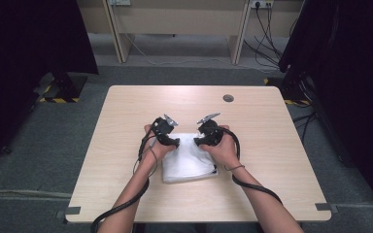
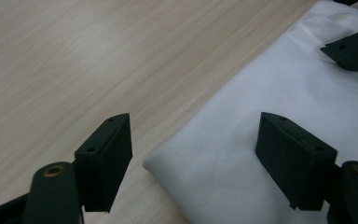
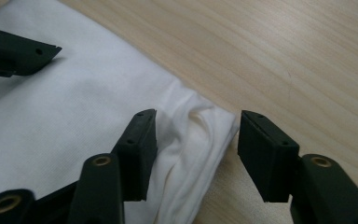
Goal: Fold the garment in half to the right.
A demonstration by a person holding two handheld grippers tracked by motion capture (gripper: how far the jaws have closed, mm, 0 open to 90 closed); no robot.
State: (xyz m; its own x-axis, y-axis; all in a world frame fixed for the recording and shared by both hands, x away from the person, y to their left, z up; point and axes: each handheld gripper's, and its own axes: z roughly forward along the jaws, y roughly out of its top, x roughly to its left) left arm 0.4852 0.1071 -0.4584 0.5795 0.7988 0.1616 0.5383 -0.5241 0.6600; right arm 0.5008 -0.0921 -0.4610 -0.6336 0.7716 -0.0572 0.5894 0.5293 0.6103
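Folded white cloth [image 1: 188, 162] lies flat, long axis toward the person.

The light wooden table [image 1: 272, 145] stands on grey carpet [image 1: 29, 145]; at 12 o'clock a beige desk [image 1: 175, 19]; black curtains [image 1: 24, 43] at 10 and 2 o'clock.

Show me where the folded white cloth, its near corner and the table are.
folded white cloth [image 1: 189, 162]: high view, middle.
cloth corner [image 2: 151, 163]: left gripper view, tip.
table [image 1: 272, 141]: high view, bare top.
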